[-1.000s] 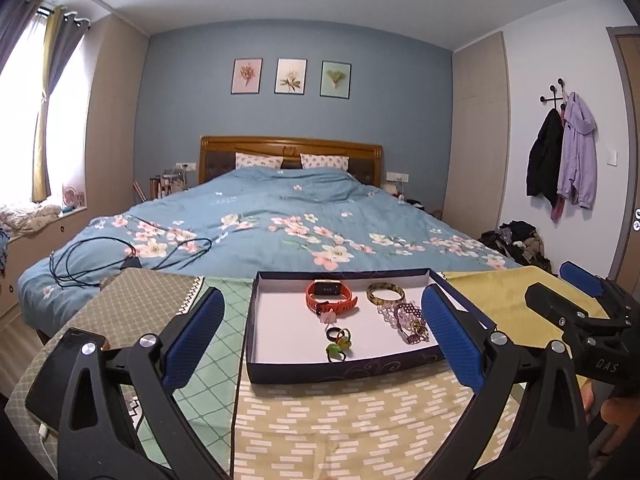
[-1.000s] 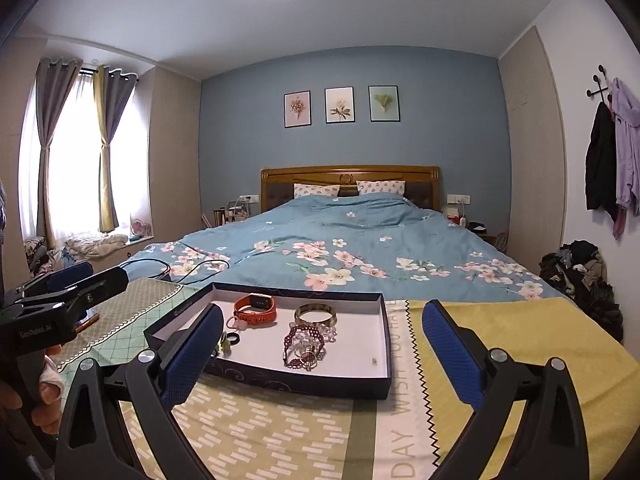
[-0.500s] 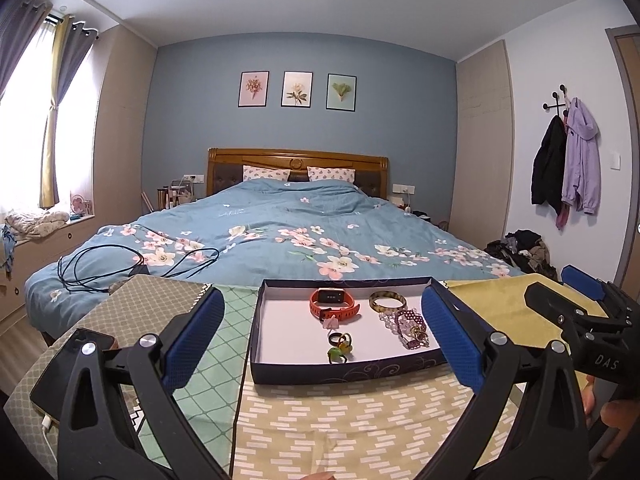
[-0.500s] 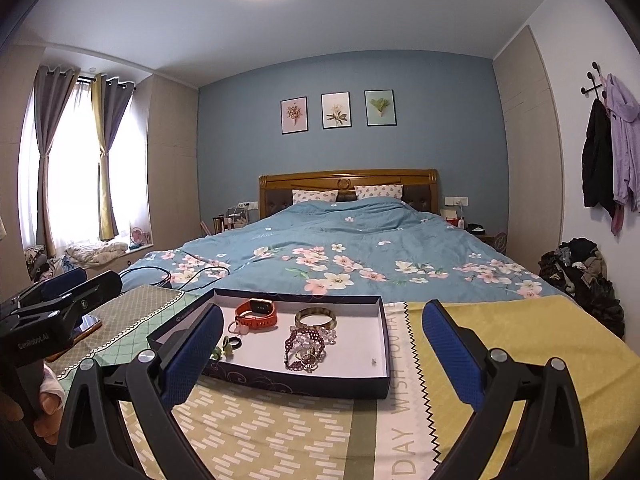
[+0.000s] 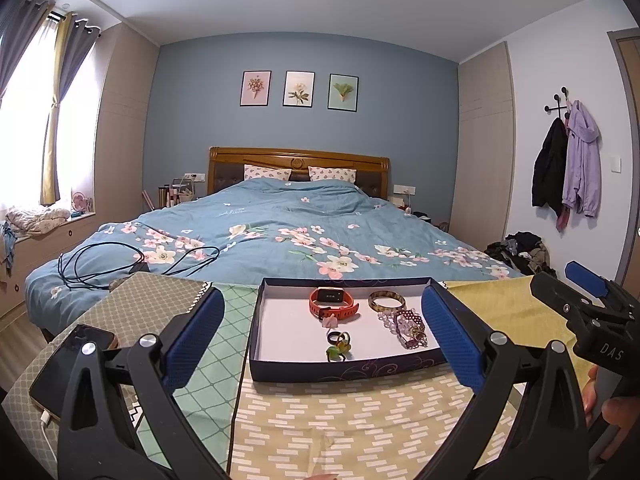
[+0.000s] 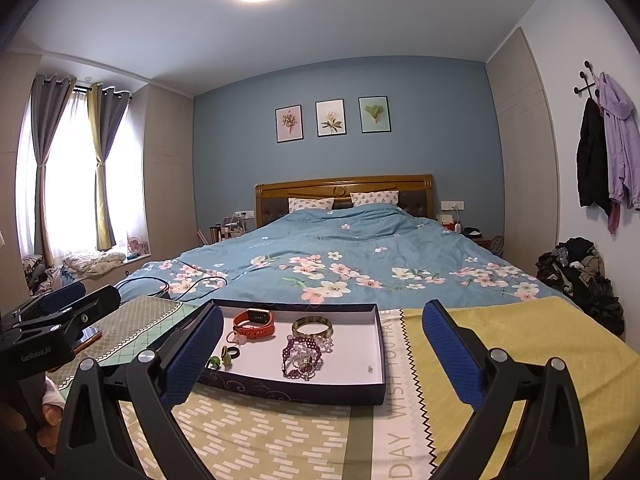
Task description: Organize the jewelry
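Note:
A dark blue box tray with a white floor lies on the patterned cloths in front of me. In it are an orange watch, a gold bangle, a heap of purple and pearl bead bracelets, and dark and green rings. My left gripper hangs open just short of the tray, its fingers apart and nothing between them. My right gripper is open too, near the tray's right half, level with the bracelets. A tiny earring lies alone at the tray's right.
A phone on a charging lead lies on the cloth at the left. Behind the tray is a bed with a black cable on it. A yellow cloth covers the right side. Clothes are piled on the floor at the far right.
Both views have tipped up slightly, so the tray sits a little lower in frame. The jewelry has not moved. Both grippers have stayed open.

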The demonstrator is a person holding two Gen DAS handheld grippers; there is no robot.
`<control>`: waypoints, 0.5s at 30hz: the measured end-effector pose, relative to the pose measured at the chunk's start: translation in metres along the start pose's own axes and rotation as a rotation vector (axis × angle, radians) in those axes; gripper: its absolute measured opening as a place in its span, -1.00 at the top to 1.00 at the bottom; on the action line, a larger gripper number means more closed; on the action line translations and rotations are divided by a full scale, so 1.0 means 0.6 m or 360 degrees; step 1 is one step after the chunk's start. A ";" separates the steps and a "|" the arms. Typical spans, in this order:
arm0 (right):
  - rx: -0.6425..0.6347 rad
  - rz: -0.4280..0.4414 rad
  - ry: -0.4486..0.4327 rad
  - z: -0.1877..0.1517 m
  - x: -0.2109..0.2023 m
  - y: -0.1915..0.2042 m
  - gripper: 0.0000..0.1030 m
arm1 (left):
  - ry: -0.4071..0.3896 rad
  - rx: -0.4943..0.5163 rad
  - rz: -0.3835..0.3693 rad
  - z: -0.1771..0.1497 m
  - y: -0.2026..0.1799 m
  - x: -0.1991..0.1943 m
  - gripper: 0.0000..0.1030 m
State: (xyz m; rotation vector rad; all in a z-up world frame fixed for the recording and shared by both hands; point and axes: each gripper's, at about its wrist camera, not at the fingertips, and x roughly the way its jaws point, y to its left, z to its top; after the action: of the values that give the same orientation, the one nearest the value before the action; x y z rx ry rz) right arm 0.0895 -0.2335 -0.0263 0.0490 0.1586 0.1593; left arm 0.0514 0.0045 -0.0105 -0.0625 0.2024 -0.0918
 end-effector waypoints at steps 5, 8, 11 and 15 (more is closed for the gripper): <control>-0.0002 0.0001 -0.0004 0.000 -0.001 0.001 -0.87 | 0.0003 -0.0006 0.0007 0.000 0.002 0.002 -0.89; -0.0003 0.0000 -0.0005 0.000 -0.003 0.002 -0.87 | 0.0005 -0.0006 0.0007 0.001 0.002 0.003 -0.89; 0.0002 -0.0001 -0.0003 0.000 -0.002 0.003 -0.87 | 0.0004 -0.0007 0.0007 0.001 0.002 0.003 -0.89; 0.0002 -0.0003 -0.0004 0.000 -0.003 0.003 -0.87 | 0.0005 -0.0007 0.0008 0.000 0.002 0.003 -0.89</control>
State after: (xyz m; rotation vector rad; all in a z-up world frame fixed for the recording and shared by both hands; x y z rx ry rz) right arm 0.0877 -0.2317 -0.0257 0.0506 0.1563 0.1573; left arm 0.0534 0.0055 -0.0108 -0.0664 0.2056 -0.0864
